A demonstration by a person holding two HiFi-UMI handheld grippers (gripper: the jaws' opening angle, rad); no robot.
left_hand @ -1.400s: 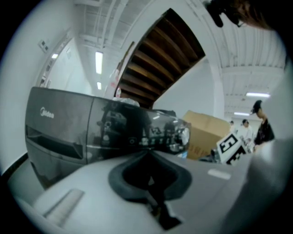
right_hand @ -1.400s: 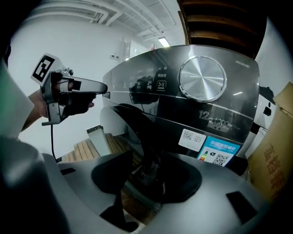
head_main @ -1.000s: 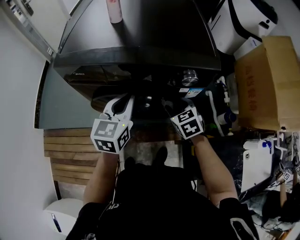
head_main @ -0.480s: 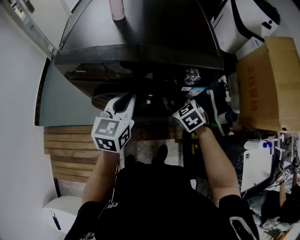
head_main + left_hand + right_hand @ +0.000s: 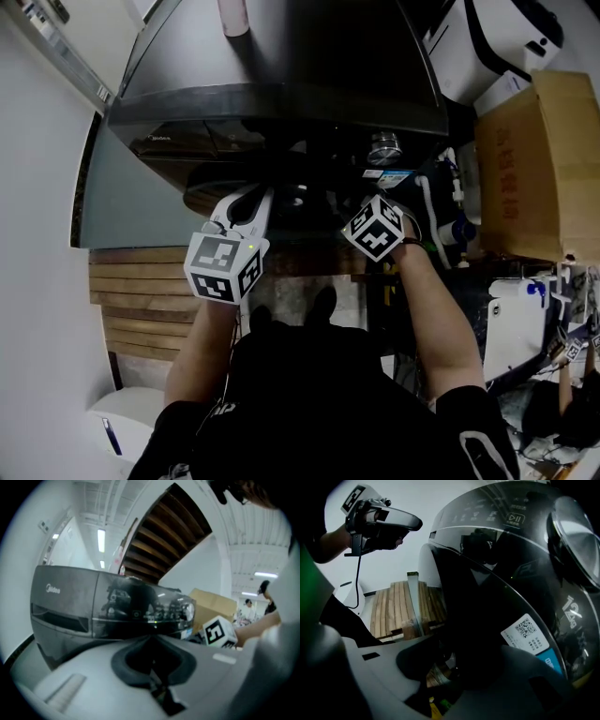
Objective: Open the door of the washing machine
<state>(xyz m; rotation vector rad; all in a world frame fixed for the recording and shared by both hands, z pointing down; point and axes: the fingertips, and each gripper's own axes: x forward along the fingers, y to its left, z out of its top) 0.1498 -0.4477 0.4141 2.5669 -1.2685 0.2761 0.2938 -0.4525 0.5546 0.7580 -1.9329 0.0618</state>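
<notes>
Rolled at the wrist, the right gripper (image 5: 454, 679) had tipped its marker cube (image 5: 378, 228) onto a corner. Its jaws had just been closing and stood apart, the dark rim of the door (image 5: 487, 620) between them. That door sat on the washing machine (image 5: 281, 56) front, under the control panel (image 5: 140, 611). The left gripper (image 5: 259, 195), jaws pressed together on nothing, hung just before it.

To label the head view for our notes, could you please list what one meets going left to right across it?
Wooden slats → marker cube of the left tongs → marker cube of the right tongs → cardboard box
</notes>
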